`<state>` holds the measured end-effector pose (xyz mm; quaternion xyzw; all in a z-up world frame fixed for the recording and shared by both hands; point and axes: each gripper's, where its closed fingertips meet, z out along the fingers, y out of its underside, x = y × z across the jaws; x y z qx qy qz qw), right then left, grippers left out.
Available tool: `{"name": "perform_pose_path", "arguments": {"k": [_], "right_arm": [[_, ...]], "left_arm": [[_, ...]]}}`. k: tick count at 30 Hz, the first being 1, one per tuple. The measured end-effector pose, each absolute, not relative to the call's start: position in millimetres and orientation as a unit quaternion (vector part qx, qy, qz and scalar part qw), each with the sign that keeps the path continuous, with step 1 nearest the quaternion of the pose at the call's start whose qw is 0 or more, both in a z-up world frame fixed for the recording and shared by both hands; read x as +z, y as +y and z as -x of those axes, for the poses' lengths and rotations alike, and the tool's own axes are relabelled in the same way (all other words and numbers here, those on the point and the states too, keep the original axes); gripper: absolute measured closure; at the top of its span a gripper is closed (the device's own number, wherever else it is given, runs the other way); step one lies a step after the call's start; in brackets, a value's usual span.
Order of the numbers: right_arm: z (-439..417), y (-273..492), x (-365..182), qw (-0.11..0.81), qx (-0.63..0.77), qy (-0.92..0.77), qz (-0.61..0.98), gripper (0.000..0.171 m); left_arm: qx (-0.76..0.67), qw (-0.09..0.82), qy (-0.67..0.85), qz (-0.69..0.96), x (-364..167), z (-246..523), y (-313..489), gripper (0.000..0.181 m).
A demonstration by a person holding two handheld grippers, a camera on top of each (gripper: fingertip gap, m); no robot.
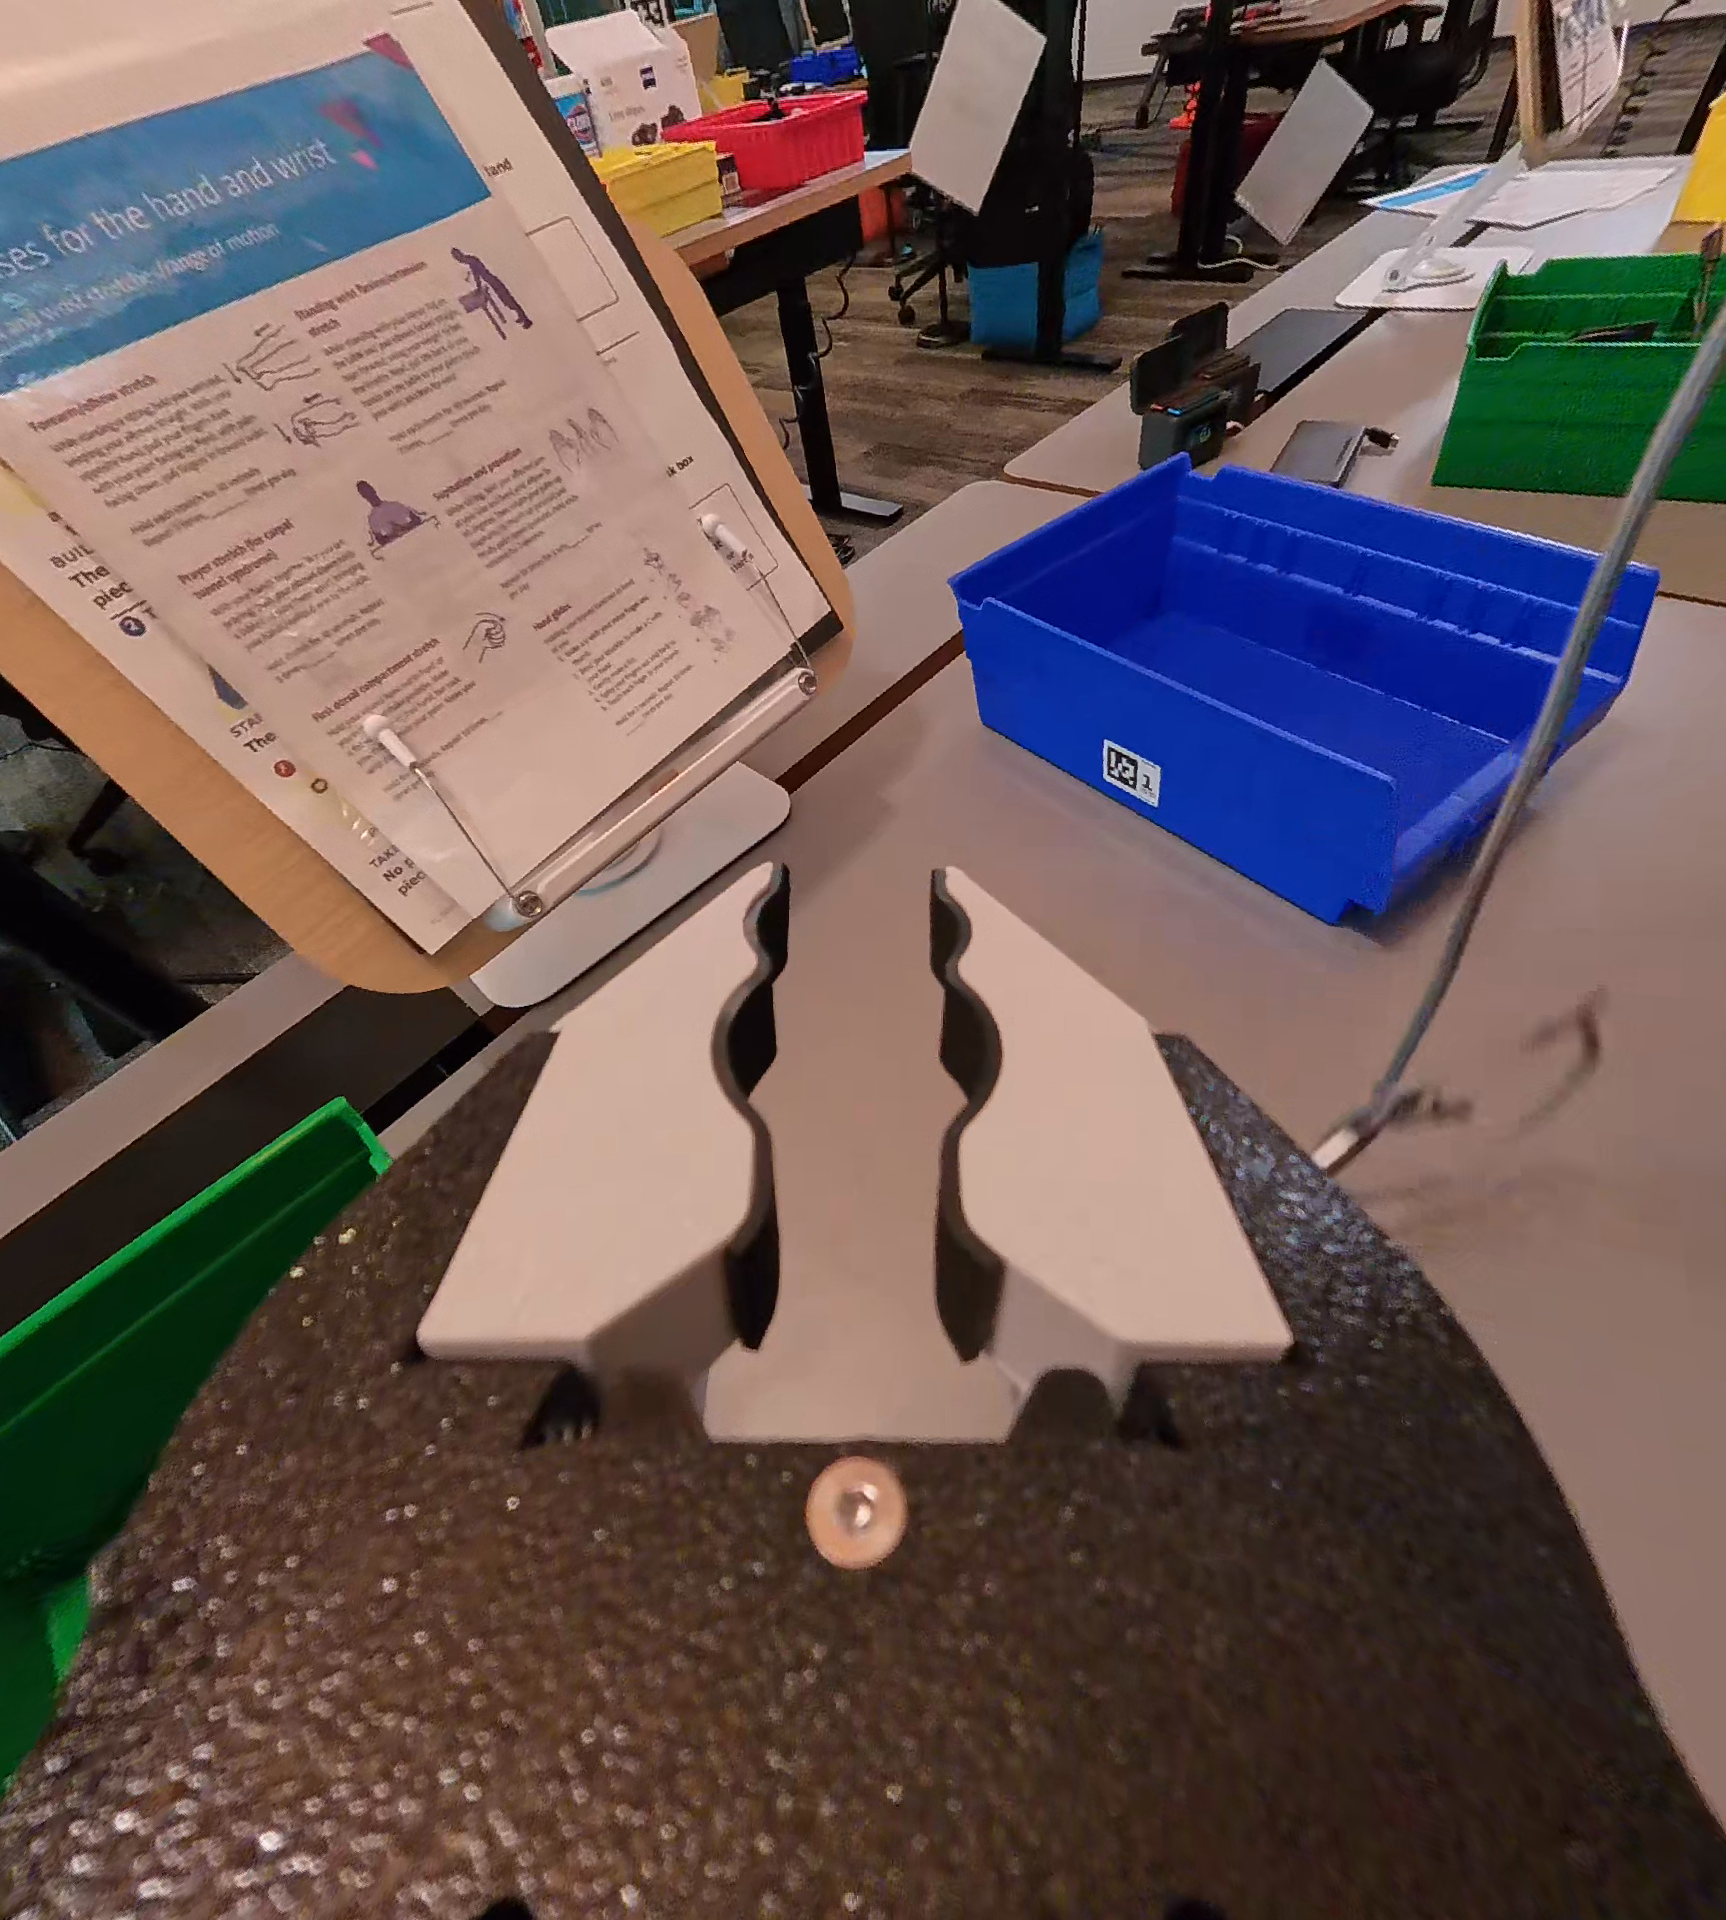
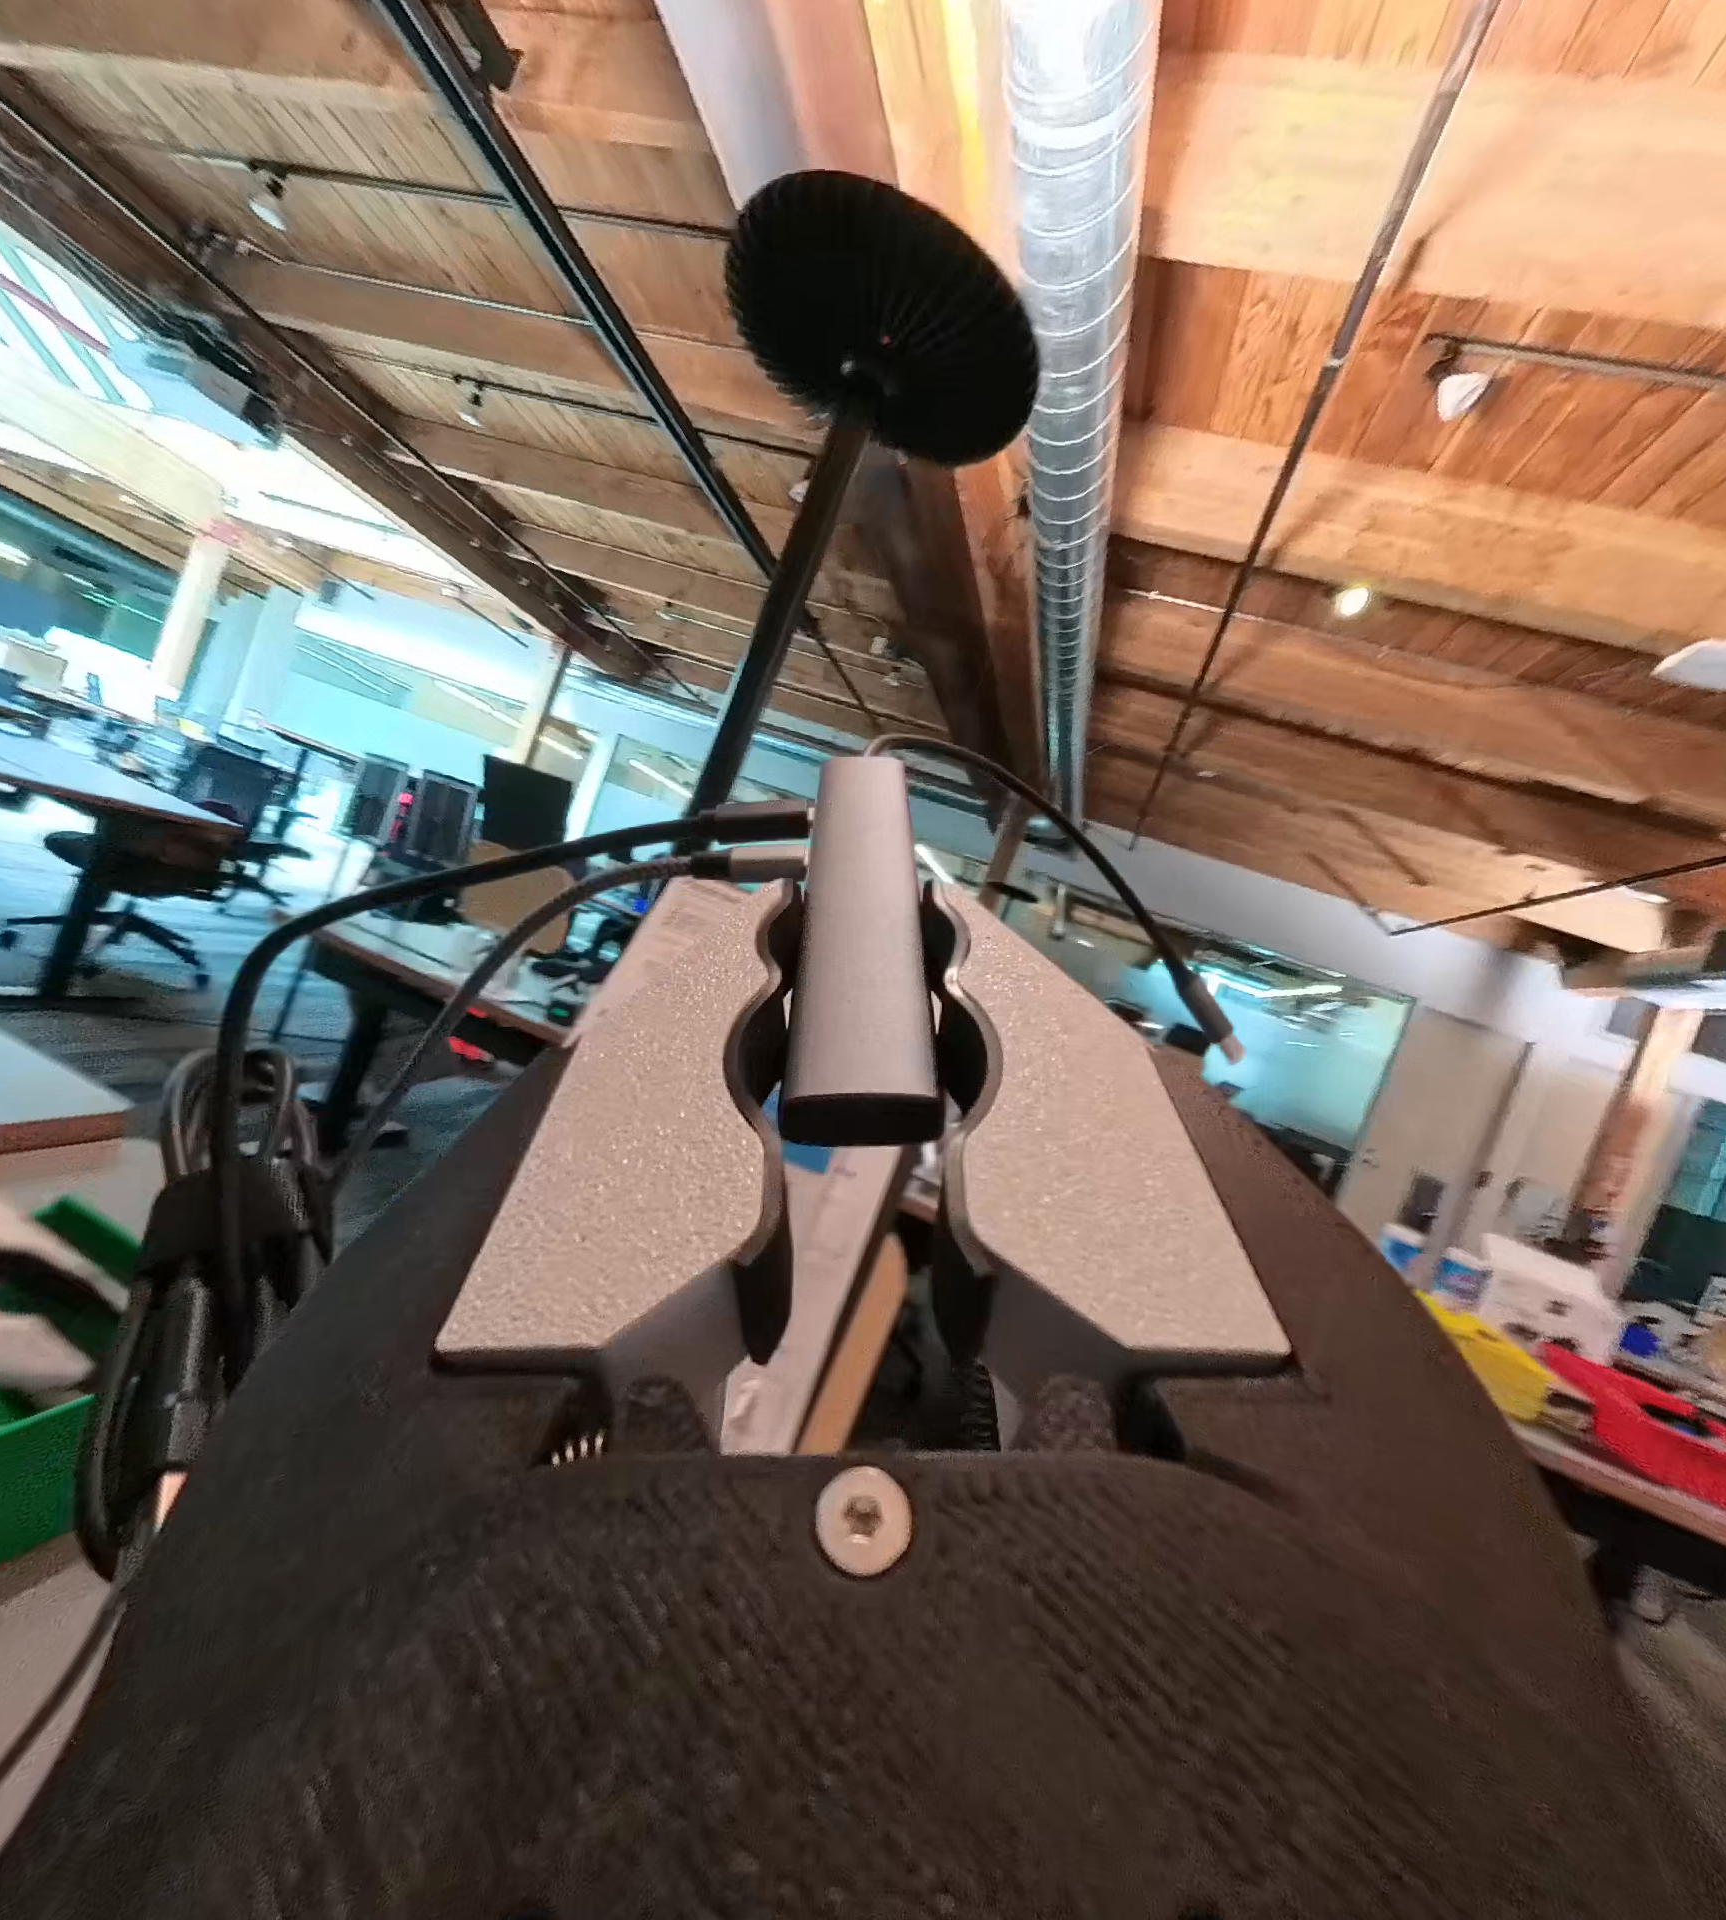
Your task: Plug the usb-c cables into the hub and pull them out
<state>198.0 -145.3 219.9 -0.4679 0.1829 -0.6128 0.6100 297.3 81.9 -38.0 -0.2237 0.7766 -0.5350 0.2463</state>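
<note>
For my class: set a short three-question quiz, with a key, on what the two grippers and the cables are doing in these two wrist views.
1. True or false: the left gripper holds a cable.
2. How many cables are plugged into the side of the hub held by the right gripper? A) none B) two C) four
3. Fill in: the bin on the table ahead of the left gripper is coloured ____.

Key
1. False: its jaws stand apart with nothing between them.
2. B: a black cable and a grey braided cable sit side by side in it.
3. Blue: the blue bin looks empty.
</note>
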Motion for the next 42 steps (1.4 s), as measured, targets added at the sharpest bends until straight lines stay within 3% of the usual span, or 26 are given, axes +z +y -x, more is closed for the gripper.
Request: {"name": "perform_pose_path", "arguments": {"k": [7,11,14,18,23,27,33,37,42], "right_arm": [[-191.2,-219.5,316.0,0.513,-0.718,0.197,0.427,0.149],[-222.0,-251.0,324.9,0.451,-0.738,0.221,0.451,0.149],[-267.9,-267.7,275.8,0.396,-0.717,0.260,0.511,0.149],[-314.8,-280.6,163.4,0.346,-0.642,0.328,0.601,0.149],[-343.5,-286.9,18.4,0.332,-0.486,0.437,0.680,0.149],[-351.1,-288.0,-58.4,0.359,-0.361,0.519,0.686,0.149],[-360.6,-282.4,-101.7,0.479,-0.186,0.617,0.597,0.149],[-364.7,-276.9,-78.3,0.609,-0.078,0.622,0.486,0.149],[-360.8,-282.2,-76.9,0.583,-0.094,0.624,0.513,0.148]], "left_arm": [[-0.528,0.240,0.785,0.218,-42.6,-296.4,78.0,0.155],[-0.527,0.241,0.786,0.214,-43.6,-295.8,74.4,0.155],[-0.518,0.241,0.795,0.205,-47.5,-293.7,69.5,0.154],[-0.506,0.241,0.806,0.190,-52.7,-290.3,64.1,0.153],[-0.499,0.242,0.812,0.183,-56.5,-290.8,63.9,0.152],[-0.495,0.242,0.814,0.184,-59.0,-293.0,65.0,0.152],[-0.493,0.245,0.814,0.184,-59.8,-294.7,66.3,0.152],[-0.489,0.245,0.817,0.184,-62.3,-295.9,66.6,0.152],[-0.489,0.245,0.816,0.186,-62.8,-297.2,66.7,0.152]]}}
